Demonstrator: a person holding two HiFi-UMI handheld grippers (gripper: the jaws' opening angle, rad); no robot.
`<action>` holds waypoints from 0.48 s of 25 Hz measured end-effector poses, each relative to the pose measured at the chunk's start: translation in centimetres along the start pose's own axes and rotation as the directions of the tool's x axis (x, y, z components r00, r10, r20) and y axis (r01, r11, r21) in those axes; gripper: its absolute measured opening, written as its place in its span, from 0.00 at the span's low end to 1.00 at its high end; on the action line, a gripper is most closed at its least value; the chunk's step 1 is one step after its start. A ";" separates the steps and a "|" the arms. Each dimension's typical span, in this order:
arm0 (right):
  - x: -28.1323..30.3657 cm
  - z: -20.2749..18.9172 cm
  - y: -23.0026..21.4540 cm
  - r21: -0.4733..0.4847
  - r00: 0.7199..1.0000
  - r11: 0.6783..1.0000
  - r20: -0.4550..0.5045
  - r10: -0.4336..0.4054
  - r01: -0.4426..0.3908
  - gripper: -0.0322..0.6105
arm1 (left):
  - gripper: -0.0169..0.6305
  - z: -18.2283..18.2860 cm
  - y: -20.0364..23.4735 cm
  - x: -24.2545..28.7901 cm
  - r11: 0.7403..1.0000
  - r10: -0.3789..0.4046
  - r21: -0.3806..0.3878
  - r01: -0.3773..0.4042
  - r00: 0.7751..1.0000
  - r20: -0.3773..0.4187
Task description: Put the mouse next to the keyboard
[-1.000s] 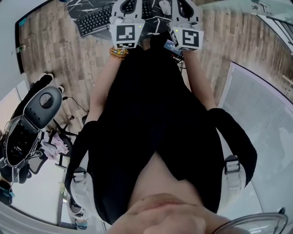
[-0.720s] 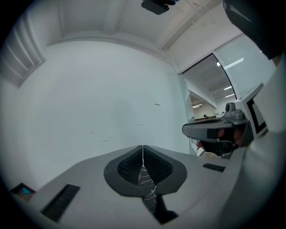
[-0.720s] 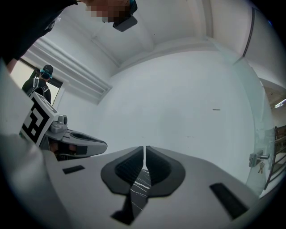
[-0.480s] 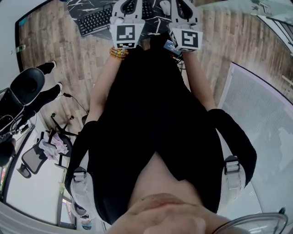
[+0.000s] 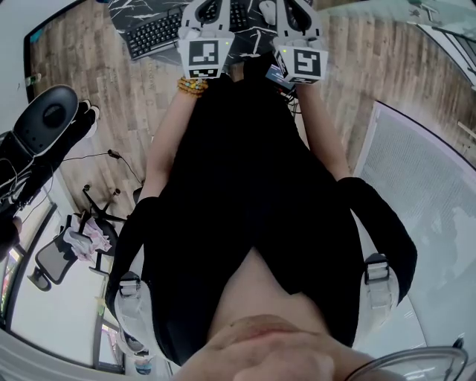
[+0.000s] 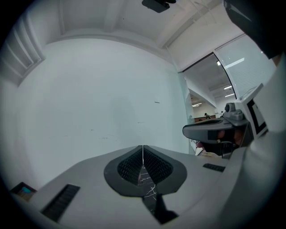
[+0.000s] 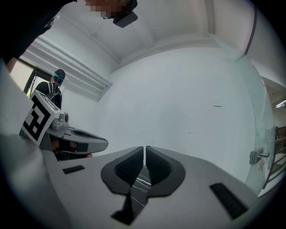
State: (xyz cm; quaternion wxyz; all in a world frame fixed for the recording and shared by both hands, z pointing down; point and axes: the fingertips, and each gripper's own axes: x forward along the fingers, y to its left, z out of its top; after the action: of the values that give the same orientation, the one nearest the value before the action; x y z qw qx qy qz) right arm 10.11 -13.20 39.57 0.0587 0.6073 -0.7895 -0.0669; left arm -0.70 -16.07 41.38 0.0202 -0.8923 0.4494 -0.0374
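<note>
- Jaws of the left gripper (image 6: 143, 150) are clenched, empty.
- Right gripper (image 7: 145, 150): likewise clenched, empty.
- Mouse (image 5: 268, 10) lies on the worktop (image 5: 123, 11) by the keyboard (image 5: 152, 33), between both grippers.

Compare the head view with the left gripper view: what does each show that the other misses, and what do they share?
Only the head view shows the keyboard, the mouse, the wooden floor and the person's black top. Only the left gripper view shows the white wall and the ceiling, and that the left claw is shut with nothing in it. Both show the right claw and some of the dark marbled table.
</note>
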 end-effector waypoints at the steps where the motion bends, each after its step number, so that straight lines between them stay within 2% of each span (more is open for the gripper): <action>1: 0.0 0.0 0.0 -0.001 1.000 1.000 -0.001 0.001 -0.001 0.11 | 0.05 0.0 0.0 0.0 1.000 -0.001 -0.001 0.001 1.000 0.000; 12: 0.5 -0.6 0.4 0.001 1.000 1.000 -0.017 0.007 -0.007 0.11 | 0.05 -0.6 0.5 0.1 1.000 -0.005 -0.008 0.005 1.000 -0.012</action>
State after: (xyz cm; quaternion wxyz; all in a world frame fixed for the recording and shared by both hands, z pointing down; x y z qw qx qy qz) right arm 9.67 -13.54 40.25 0.0657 0.6051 -0.7910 -0.0613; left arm -1.12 -16.47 41.96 0.0138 -0.8933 0.4473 -0.0411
